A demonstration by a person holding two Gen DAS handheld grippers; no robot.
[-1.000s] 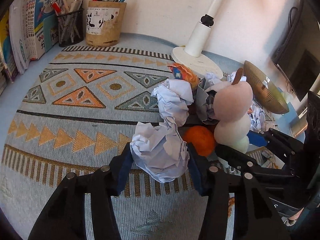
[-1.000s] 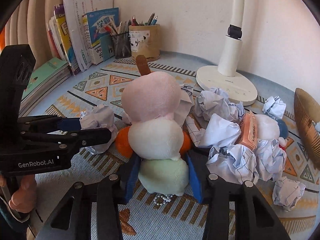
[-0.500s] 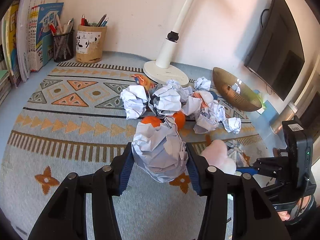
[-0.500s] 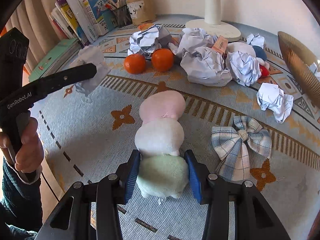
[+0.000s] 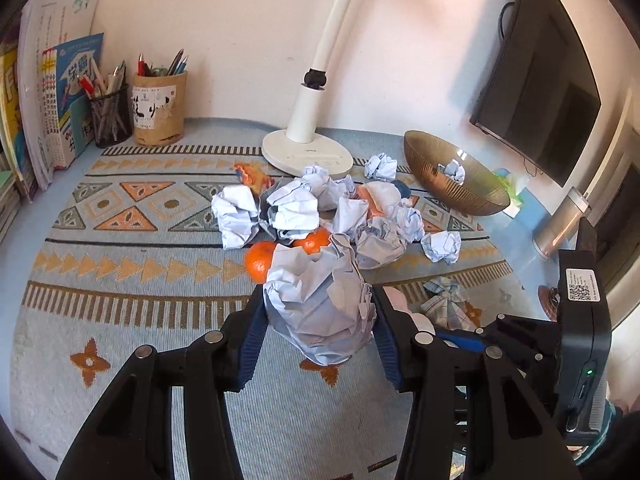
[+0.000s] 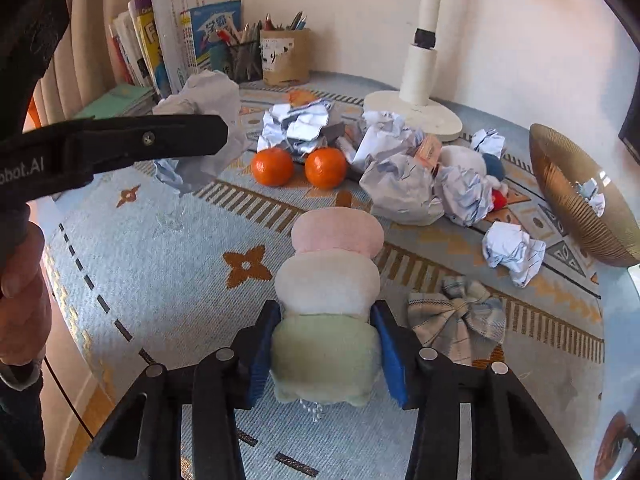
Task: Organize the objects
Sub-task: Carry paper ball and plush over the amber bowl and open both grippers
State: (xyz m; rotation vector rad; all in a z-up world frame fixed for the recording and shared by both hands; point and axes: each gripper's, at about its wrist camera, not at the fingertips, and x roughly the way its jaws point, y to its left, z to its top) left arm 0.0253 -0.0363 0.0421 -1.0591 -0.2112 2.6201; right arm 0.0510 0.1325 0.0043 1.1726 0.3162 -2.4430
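Left wrist view: at lower centre, the left hand-held gripper pinches a crumpled paper ball above the patterned counter, probably bound for the gold bowl at right, where one wad already lies.

Right wrist view: at bottom centre, the right hand-held gripper clasps the green end of a three-tier plush toy, held apart from the paper heap and two oranges beyond, apparently sorting toys from rubbish.
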